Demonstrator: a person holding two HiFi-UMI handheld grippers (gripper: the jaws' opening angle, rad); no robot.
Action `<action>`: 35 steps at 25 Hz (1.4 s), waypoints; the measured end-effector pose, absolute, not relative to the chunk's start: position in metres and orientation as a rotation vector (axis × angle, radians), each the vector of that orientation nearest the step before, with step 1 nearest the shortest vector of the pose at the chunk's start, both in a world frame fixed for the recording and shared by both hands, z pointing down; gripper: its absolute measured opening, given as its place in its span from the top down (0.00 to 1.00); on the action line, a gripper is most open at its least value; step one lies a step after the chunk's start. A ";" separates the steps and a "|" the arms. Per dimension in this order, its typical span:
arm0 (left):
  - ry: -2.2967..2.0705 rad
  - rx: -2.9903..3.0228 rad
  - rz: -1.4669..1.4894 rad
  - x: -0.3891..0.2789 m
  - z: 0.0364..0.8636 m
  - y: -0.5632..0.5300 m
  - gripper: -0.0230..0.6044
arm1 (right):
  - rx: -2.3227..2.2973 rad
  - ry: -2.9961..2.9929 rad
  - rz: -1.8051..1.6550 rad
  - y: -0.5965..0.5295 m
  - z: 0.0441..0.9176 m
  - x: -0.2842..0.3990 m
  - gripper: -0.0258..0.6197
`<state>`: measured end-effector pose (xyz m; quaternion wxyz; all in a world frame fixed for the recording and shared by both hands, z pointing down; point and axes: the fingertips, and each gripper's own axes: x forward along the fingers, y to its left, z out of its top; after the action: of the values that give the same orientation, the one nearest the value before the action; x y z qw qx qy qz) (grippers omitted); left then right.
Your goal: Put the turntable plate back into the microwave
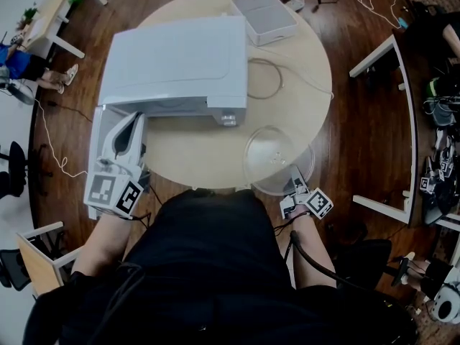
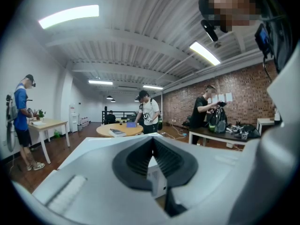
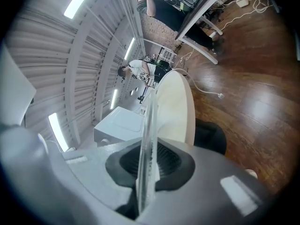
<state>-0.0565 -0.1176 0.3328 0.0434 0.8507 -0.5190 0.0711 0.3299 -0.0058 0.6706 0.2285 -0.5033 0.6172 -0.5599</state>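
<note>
The clear glass turntable plate [image 1: 275,155] lies on the round table [image 1: 180,157] near its front edge and overhangs it a little. My right gripper [image 1: 293,176] is shut on the plate's near rim. In the right gripper view the plate [image 3: 151,111] runs edge-on between the dark pads of that gripper [image 3: 150,154]. The white microwave [image 1: 172,63] stands at the table's back left with its door [image 1: 99,139] swung open toward me. My left gripper [image 1: 134,122] is shut on the door's edge, a white edge [image 2: 157,182] between its closed jaws [image 2: 151,146].
A white box [image 1: 264,16] and a looped cable [image 1: 269,77] lie behind the plate. A white-framed desk [image 1: 395,121] with clutter stands to the right, and chairs [image 1: 14,171] to the left. Several people [image 2: 149,114] stand across the room.
</note>
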 end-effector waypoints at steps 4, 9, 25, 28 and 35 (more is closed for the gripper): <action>-1.627 2.563 0.201 -0.060 0.332 -0.113 0.95 | -1.379 1.775 -1.520 -0.012 0.670 0.334 0.92; -1.674 2.495 0.182 -0.059 0.334 -0.101 0.95 | -1.259 1.749 -1.549 -0.014 0.665 0.332 0.92; -1.662 2.573 0.139 -0.070 0.326 -0.099 0.95 | -1.171 1.553 -1.473 -0.005 0.644 0.343 0.92; -1.656 2.565 0.134 -0.077 0.330 -0.096 0.95 | -1.171 1.532 -1.453 -0.002 0.639 0.342 0.92; -1.642 2.551 0.113 -0.093 0.336 -0.094 0.95 | -1.167 1.525 -1.423 -0.001 0.623 0.334 0.92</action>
<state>-0.0932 -0.0939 0.3361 0.0529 0.8390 -0.5403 0.0372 0.3341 -0.0010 0.6231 0.3672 -0.4543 0.5934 -0.5538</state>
